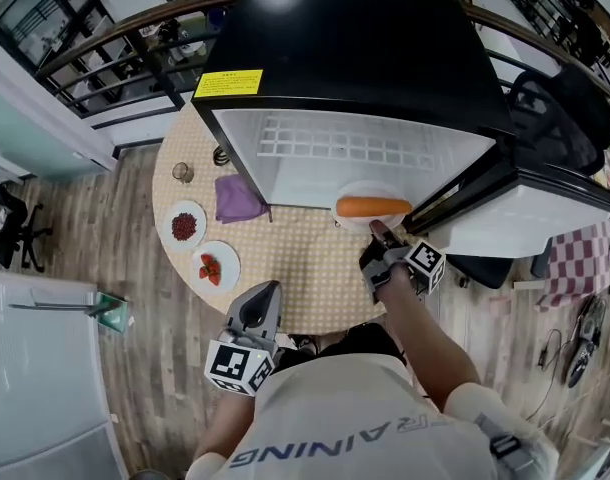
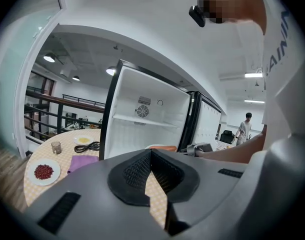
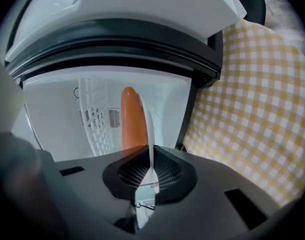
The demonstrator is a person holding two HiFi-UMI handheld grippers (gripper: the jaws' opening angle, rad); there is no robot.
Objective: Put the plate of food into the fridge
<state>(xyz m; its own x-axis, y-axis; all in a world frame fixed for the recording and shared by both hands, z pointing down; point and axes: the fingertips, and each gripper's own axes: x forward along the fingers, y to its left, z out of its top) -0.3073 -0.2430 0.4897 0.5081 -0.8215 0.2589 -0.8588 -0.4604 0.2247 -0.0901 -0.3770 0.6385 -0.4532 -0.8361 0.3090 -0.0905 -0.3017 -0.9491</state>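
Closest in, the left gripper (image 1: pixel 272 288) hangs in front of the black fridge (image 1: pixel 365 48), its ribbed pads pinched together on nothing. Left of the fridge, a round white bean dish (image 1: pixel 184 226) and a second dish (image 1: pixel 215 266), its red pieces too small to identify, lie on the yellow-checked tablecloth (image 1: pixel 305 268) beside a crumpled purple cloth (image 1: pixel 237 199). At the fridge's open threshold is the white plate (image 1: pixel 357 190) bearing a smooth orange cylinder (image 1: pixel 373 206). The right gripper (image 1: pixel 376 230) is clamped on the plate's near rim, and its far edge melts into the glaring white interior.
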